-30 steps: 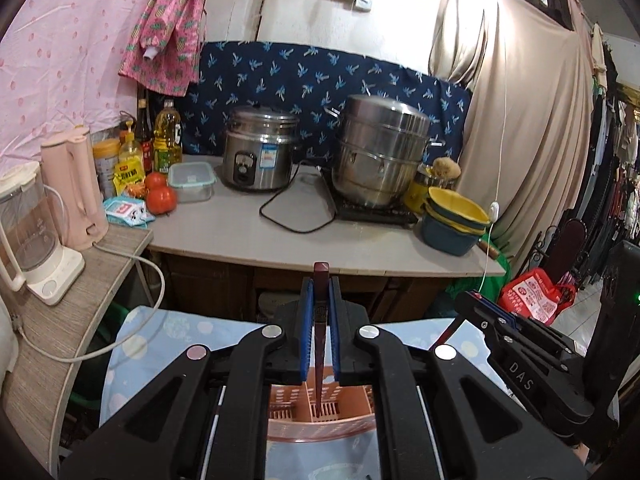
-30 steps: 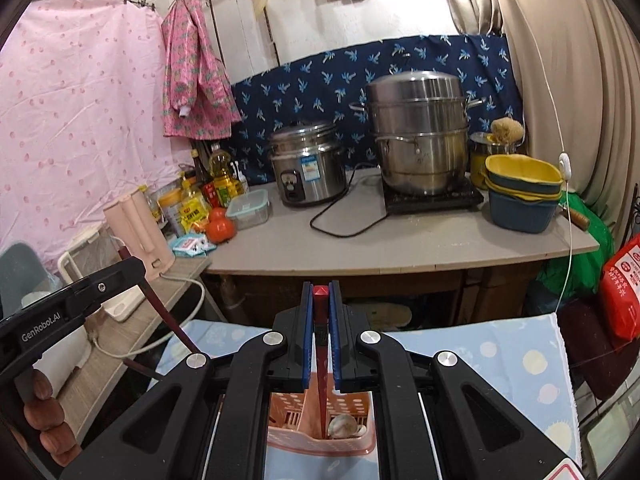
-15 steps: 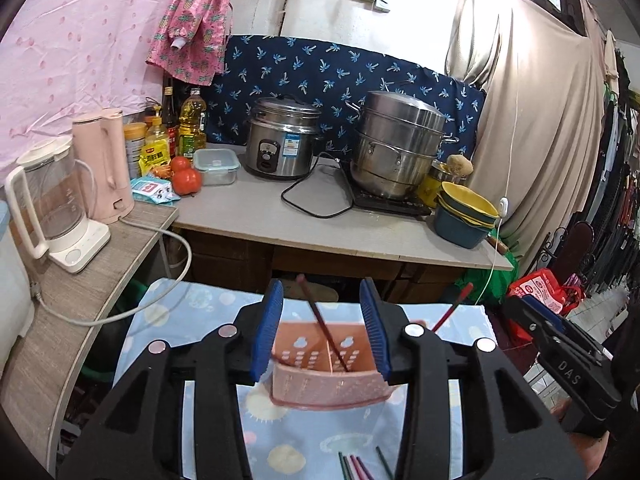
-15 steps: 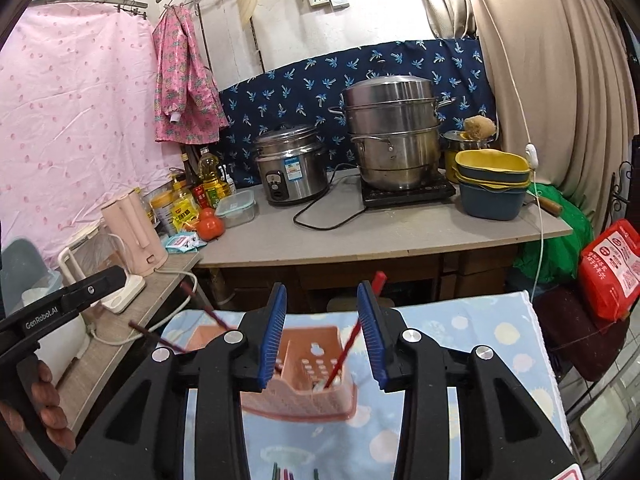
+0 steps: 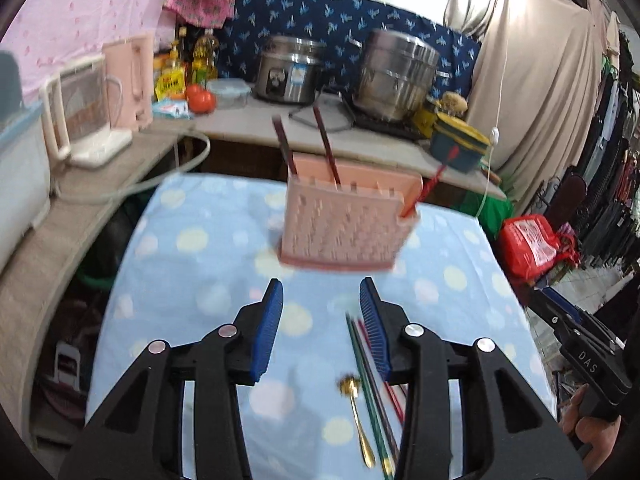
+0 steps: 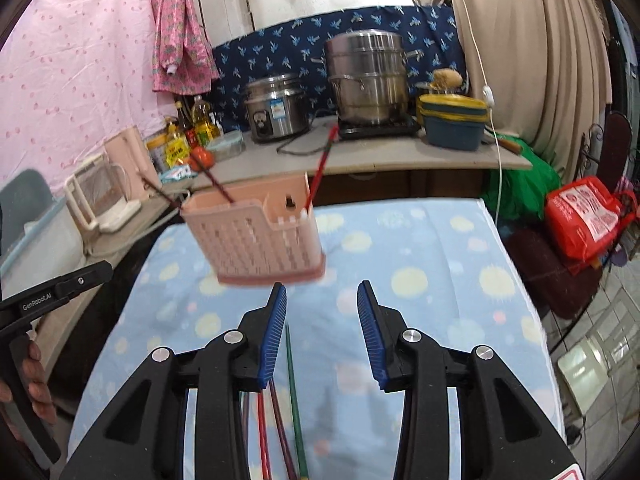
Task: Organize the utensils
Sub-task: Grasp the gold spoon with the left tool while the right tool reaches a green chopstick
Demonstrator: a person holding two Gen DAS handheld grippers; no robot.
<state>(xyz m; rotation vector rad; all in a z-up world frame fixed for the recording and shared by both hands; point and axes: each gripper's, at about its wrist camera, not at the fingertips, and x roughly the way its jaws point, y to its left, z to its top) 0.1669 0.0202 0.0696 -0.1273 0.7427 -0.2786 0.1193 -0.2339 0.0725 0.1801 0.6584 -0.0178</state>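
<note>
The left gripper [image 5: 321, 288] stood spread and empty above the dotted blue cloth [image 5: 192, 264]. The pink basket [image 5: 344, 226] stood on the cloth beyond it, holding three chopsticks. Loose chopsticks [image 5: 370, 384] and a gold spoon [image 5: 356, 420] lay near. The right gripper [image 6: 322, 292] was likewise spread, holding nothing.

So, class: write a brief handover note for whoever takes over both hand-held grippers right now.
Left hand-held gripper: open, empty.
Right hand-held gripper: open, empty.
Pink utensil basket stands on the dotted blue cloth.
Done: two dark chopsticks and one red chopstick stand in the basket.
Left: green chopstick, more red and dark chopsticks, and a gold spoon lie on the cloth near the grippers. Pick these up next.
</note>
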